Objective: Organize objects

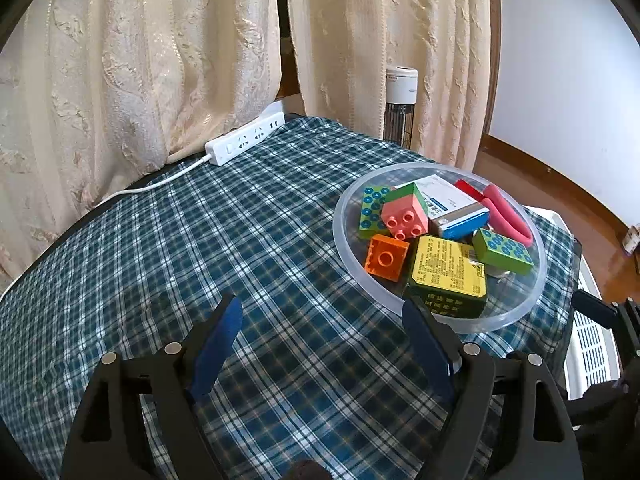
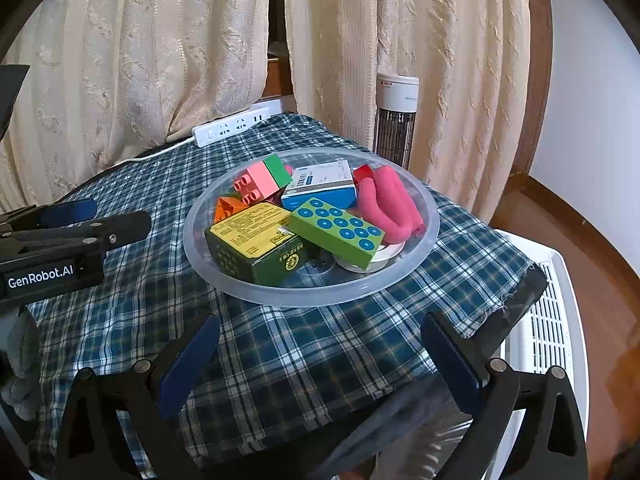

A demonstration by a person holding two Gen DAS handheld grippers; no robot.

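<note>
A clear plastic bowl (image 1: 516, 316) (image 2: 416, 256) sits on the plaid cloth, at the table's right side. It holds a yellow-green box (image 1: 448, 268) (image 2: 252, 236), a green block with blue dots (image 1: 504, 250) (image 2: 336, 230), an orange brick (image 1: 386, 258), a pink-green brick (image 2: 262, 180), a white-blue box (image 2: 324, 188) and a pink hand grip (image 2: 388, 204). My left gripper (image 1: 320, 312) is open and empty over bare cloth, left of the bowl; it also shows in the right wrist view (image 2: 68, 216). My right gripper (image 2: 320, 324) is open and empty, just in front of the bowl.
A white power strip (image 1: 248, 140) with its cord lies at the table's back edge against cream curtains. A tower heater (image 2: 394, 120) stands behind the table. A white slatted appliance (image 2: 548, 332) sits below the table's right edge.
</note>
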